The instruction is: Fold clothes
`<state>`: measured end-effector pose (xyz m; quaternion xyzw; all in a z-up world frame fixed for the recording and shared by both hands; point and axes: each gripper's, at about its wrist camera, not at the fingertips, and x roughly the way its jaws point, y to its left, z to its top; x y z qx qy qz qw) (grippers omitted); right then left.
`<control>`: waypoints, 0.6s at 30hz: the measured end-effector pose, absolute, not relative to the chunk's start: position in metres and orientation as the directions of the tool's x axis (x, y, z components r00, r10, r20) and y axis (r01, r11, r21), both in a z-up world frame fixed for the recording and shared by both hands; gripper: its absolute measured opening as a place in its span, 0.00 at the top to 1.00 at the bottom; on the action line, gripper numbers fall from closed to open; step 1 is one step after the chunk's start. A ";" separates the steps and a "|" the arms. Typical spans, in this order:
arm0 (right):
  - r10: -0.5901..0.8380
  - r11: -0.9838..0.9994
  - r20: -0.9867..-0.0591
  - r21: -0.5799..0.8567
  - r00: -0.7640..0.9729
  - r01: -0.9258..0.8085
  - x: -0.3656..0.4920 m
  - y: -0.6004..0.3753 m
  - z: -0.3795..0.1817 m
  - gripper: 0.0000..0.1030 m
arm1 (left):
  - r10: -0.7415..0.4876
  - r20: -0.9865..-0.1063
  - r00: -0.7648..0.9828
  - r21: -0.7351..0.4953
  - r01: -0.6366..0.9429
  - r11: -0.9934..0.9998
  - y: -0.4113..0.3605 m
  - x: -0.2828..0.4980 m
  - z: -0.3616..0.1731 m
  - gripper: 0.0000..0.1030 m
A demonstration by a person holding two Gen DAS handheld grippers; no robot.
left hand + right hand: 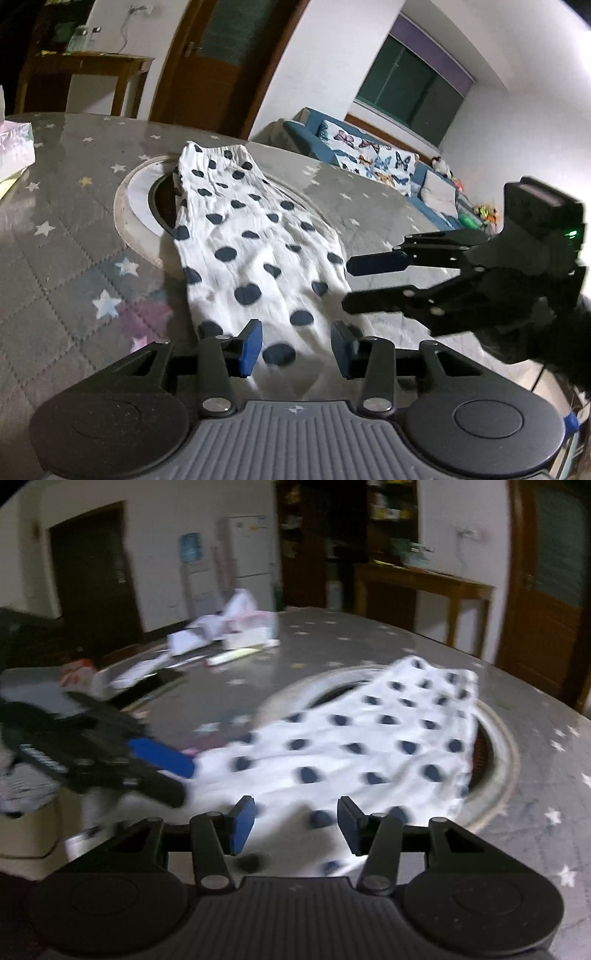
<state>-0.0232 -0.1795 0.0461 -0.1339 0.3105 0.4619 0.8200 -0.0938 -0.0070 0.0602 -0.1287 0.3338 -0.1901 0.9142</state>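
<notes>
Polka-dot garment (255, 254) flat on table (66, 221), left tongs (295, 347) spread, right tongs (295, 825) spread

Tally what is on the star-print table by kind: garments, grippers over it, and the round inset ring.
Polka-dot garment: 1
Grippers: 2, the left gripper and right gripper, both open over the garment's near edge
Round inset ring: 1
Total: 4
The blurred papers at the table's far side are left uncounted.

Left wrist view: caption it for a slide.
Both open grippers, left and right, hover at the polka-dot garment.
</notes>
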 end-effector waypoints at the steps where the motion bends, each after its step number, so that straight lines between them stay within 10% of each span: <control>1: 0.684 0.520 -0.630 0.069 0.367 -0.852 -0.031 -0.178 0.047 0.51 | -0.430 -0.566 0.704 -0.349 0.268 0.898 -0.009 -0.098 0.059 0.59; 18: 0.677 0.518 -0.646 0.079 0.352 -0.852 -0.036 -0.184 0.046 0.51 | -0.398 -0.556 0.729 -0.263 0.300 0.917 -0.019 -0.111 0.068 0.57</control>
